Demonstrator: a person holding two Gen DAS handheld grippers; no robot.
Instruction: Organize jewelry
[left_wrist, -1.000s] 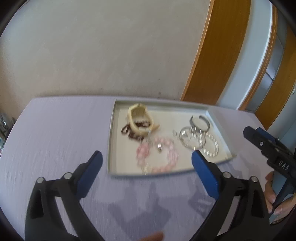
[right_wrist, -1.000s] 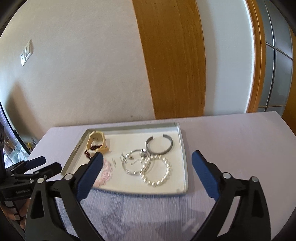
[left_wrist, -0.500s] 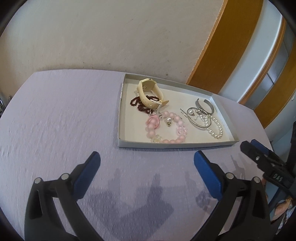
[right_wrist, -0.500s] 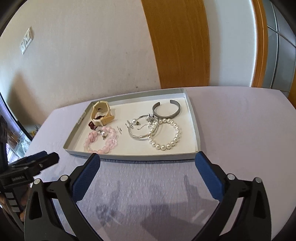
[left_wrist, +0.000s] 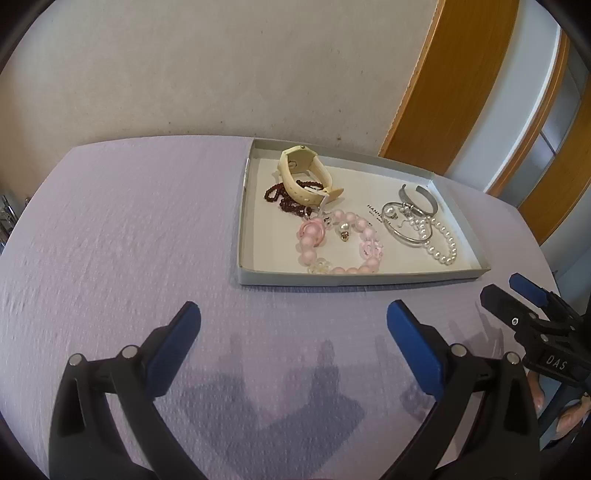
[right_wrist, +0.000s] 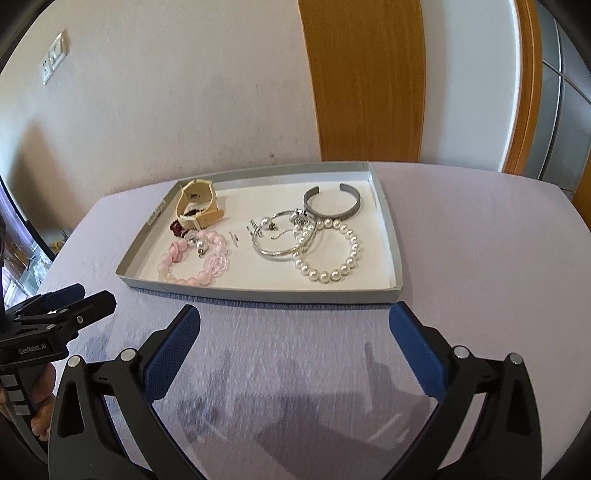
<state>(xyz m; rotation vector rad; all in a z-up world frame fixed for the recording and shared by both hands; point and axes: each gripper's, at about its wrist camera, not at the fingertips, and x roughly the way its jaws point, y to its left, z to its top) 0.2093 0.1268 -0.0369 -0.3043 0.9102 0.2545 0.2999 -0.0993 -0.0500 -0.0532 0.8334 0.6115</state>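
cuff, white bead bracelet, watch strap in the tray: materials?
Open cuff: looks like metal, dull grey brushed finish, rigid C shape that holds its gap.
White bead bracelet: pearl-like round beads with glossy highlights; real pearl, glass or plastic cannot be told.
Watch strap: cream, matte, smoothly curved band, probably rubber or silicone, possibly plastic.

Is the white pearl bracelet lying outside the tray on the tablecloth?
No. The white pearl bracelet lies inside the tray, at its right end beside the silver bangle.
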